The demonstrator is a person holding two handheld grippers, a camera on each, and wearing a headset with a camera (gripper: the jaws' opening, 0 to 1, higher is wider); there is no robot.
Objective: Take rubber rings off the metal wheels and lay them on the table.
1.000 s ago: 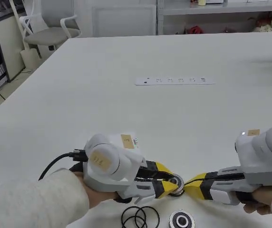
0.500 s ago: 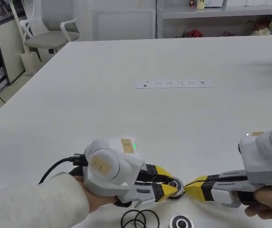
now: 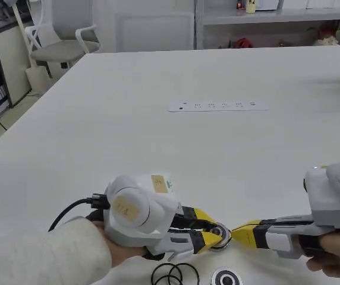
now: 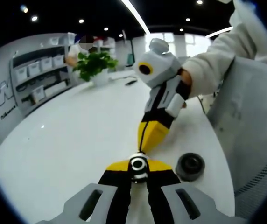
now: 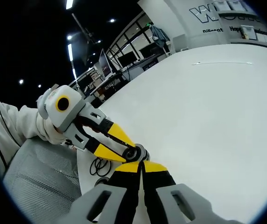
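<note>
On the white desk, at its near edge, the left hand-held gripper is clamped on a small metal wheel. The right hand-held gripper, jaws drawn together, meets the wheel's right side. Nearer still lie loose black rings and a second wheel.

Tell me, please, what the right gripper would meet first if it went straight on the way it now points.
The metal wheel clamped in the left gripper: the right gripper has its closed tips aimed straight at it, and they look to be right at its rim, though actual contact is hard to judge.
</note>
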